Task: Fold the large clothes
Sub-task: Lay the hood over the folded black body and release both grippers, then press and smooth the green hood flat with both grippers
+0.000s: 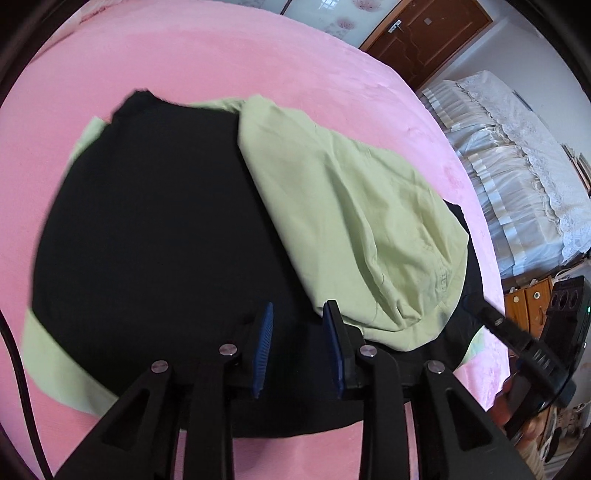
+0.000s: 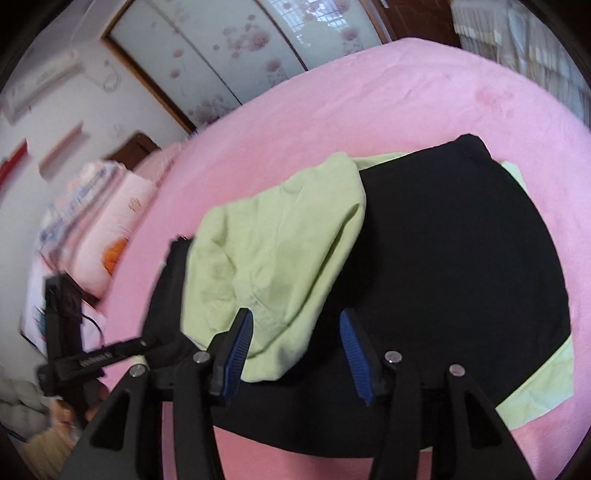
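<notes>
Lying flat on the pink bed (image 1: 258, 74): black-and-green garment (image 1: 155, 221), green sleeve (image 1: 351, 221) folded inward. Left tongs (image 1: 298, 328) and right tongs (image 2: 295, 332) parted, empty, seemingly poised over the near hem.

The bed cover (image 1: 229, 62) is plain pink throughout, with a faint darker pink blotch toward 2 o'clock. The main garment (image 1: 155, 229) is solid black, unpatterned. A pale green panel (image 1: 343, 206) lies across it, and the same pale green shows at its edges — at 8 o'clock (image 1: 55, 358) and at 10 o'clock. The left gripper (image 1: 298, 350) is black with blue ribbed pads (image 1: 263, 347) and silver pins; the right gripper (image 2: 295, 356) matches. At 1 o'clock, the door (image 1: 428, 33) is reddish brown. At 3 o'clock, a second bed (image 1: 517, 177) is white with a lace-patterned trim. From the right wrist, the wardrobe panels (image 2: 221, 48) are frosted white — printed with pink blossoms, framed in brown.
</notes>
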`<state>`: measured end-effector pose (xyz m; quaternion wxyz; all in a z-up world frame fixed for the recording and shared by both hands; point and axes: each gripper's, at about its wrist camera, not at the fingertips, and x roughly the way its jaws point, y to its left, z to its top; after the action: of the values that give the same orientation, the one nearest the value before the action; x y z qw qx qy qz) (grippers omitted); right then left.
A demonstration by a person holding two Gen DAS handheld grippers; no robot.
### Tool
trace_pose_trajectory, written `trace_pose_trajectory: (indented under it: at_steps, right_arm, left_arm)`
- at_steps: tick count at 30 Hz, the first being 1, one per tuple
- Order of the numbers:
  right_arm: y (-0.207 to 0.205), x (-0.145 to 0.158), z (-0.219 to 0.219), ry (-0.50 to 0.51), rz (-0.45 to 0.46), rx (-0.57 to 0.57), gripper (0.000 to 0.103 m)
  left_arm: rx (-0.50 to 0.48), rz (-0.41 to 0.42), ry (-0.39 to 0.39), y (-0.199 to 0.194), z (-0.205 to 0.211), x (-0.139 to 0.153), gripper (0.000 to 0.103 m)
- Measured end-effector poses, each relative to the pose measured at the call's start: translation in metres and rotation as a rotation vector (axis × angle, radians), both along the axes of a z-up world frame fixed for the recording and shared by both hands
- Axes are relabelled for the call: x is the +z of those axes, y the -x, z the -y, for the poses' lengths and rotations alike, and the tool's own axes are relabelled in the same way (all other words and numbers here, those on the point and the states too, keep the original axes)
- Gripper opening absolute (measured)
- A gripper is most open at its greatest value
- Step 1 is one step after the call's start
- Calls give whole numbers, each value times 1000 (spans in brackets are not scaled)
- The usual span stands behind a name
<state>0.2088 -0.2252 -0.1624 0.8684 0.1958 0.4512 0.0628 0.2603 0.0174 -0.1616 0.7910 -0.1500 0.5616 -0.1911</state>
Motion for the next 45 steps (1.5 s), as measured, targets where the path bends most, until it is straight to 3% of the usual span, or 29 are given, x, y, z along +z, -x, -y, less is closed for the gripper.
trace_pose_trajectory:
  at_steps: [6,14,15,18,21,26,27,28,32,35,37,39,42,44,45]
  right_arm:
    - [2,-13,-8,45,16,29,49]
    - [0,-22,-17,79,35,60,49]
    - [1,-23,-19,79,39,66,47]
    - [0,-26,-26,84,41,88,28]
    - [2,-29,-30,95,44,92,23]
    - [0,-24,-24,-52,35,63,16]
    - [1,-20,-22,-89,39,50,15]
    - [3,-16,-20,-132,48,42,15]
    - [11,-5,-16,-319,80,32,15]
    - [13,-13,-20,-404,76,25,15]
    - [14,-22,-25,-378,63,4,14]
    - [14,-39,-30,-297,17,-28,14]
    - [18,-60,-42,-89,-42,-46,15]
    - [27,-54,-46,-27,-30,-34,17]
    - [32,-48,-49,19,-27,-24,22]
  left_arm:
    - [22,-17,30,-2,12,-19,26]
    - [16,-3,40,-8,15,-23,26]
    - [19,-4,51,-6,14,-23,26]
    - [42,-21,127,-8,9,-27,26]
    - [75,-48,234,-12,4,-36,26]
    - [126,-84,375,-17,6,-43,26]
    - [136,-82,387,-16,6,-40,21]
    - [144,-68,396,-14,5,-36,8]
    - [203,65,433,5,-8,-1,5]
    - [247,133,429,17,-20,16,4]
    - [292,149,384,21,-25,16,3]
    - [326,117,293,22,-27,3,3]
    - [367,38,130,17,-27,-26,1]
    - [388,-31,114,18,-34,-46,1]
    - [396,-32,125,20,-40,-47,1]
